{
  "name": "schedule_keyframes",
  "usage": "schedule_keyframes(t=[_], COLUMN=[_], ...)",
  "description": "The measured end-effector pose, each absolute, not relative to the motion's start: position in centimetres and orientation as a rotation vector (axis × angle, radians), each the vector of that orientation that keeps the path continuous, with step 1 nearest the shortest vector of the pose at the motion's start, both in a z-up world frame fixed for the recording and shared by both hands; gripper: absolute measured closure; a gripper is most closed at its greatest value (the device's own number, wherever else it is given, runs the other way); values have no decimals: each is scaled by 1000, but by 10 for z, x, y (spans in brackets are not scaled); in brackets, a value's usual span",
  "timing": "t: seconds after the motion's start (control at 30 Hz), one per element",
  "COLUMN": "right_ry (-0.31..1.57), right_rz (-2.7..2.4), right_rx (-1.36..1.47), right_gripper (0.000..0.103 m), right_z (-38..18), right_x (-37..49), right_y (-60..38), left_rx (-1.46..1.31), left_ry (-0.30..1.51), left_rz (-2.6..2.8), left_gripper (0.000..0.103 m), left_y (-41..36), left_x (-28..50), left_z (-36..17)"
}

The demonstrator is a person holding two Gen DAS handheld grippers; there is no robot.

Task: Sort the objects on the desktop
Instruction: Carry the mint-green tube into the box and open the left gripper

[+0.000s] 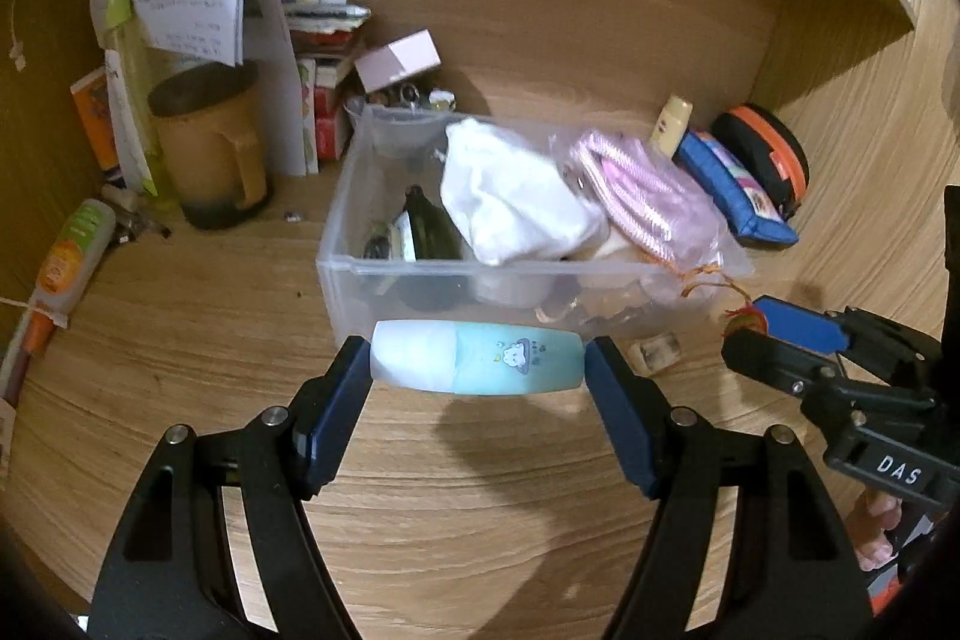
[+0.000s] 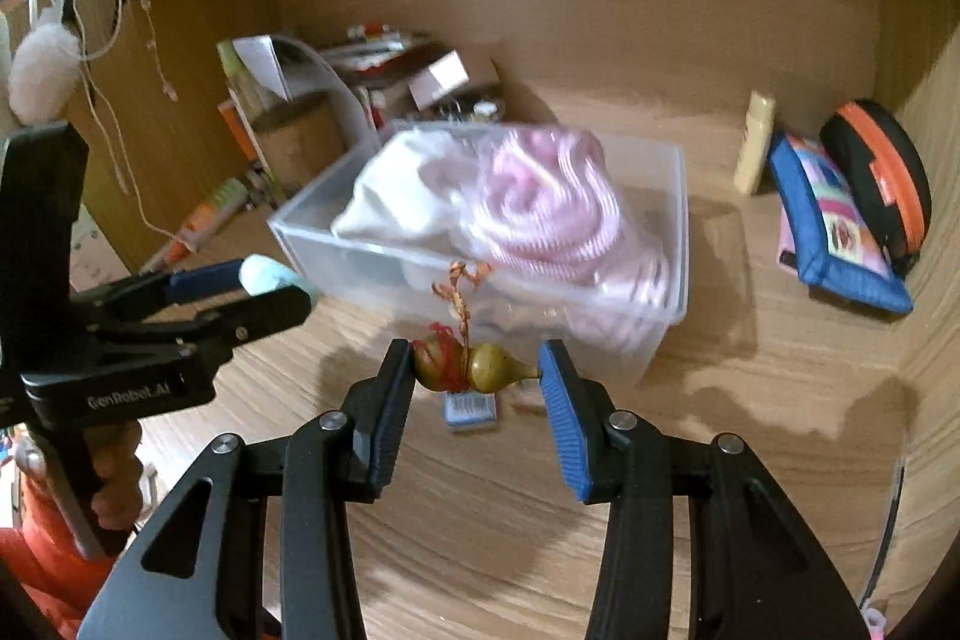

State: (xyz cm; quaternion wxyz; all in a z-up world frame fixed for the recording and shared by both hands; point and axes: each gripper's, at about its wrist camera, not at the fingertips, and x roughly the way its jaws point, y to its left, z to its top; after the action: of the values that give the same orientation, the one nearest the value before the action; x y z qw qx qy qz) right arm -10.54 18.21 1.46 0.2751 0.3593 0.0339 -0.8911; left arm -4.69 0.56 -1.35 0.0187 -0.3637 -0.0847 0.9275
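My left gripper [image 1: 478,363] is shut on a pale blue bottle [image 1: 477,357] with a cloud picture, held crosswise above the desk just in front of the clear plastic box [image 1: 420,274]. My right gripper [image 2: 477,367] is shut on a small olive gourd charm [image 2: 474,369] with red thread and a braided cord, lifted off the desk before the clear plastic box [image 2: 336,244]. That box holds a white cloth [image 1: 510,193], a bagged pink coiled cord [image 1: 636,187] and dark items. Each gripper shows in the other's view: the right gripper [image 1: 780,340], the left gripper [image 2: 240,292].
A brown mug [image 1: 210,148], papers and stacked books [image 1: 324,58] crowd the back left. An orange-labelled tube [image 1: 69,256] lies at the left. A cream bottle [image 1: 671,124], blue pouch [image 1: 738,190] and black-orange case [image 1: 765,154] stand at the back right. A small packet [image 2: 471,409] lies under the right gripper.
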Motion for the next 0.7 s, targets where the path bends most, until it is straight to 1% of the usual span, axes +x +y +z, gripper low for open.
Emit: schedule_keyframes(t=[0.27,0.43,0.7], right_ry=[57,53,71], right_rz=[-2386,-2378,-2384], right_rx=[951,973,997], right_gripper=[63,63,63], right_z=[23,19,15], right_x=[-117,-130,-149], right_y=[167,156,143], left_rx=[-1074,-1074,-1095], left_ry=[-247,-295,-291], left_rz=[2912,2903,2890], left_gripper=[31,31,31], left_y=[-9,-21,-31], left_x=[-53,-66,-95], left_z=[3,5,1])
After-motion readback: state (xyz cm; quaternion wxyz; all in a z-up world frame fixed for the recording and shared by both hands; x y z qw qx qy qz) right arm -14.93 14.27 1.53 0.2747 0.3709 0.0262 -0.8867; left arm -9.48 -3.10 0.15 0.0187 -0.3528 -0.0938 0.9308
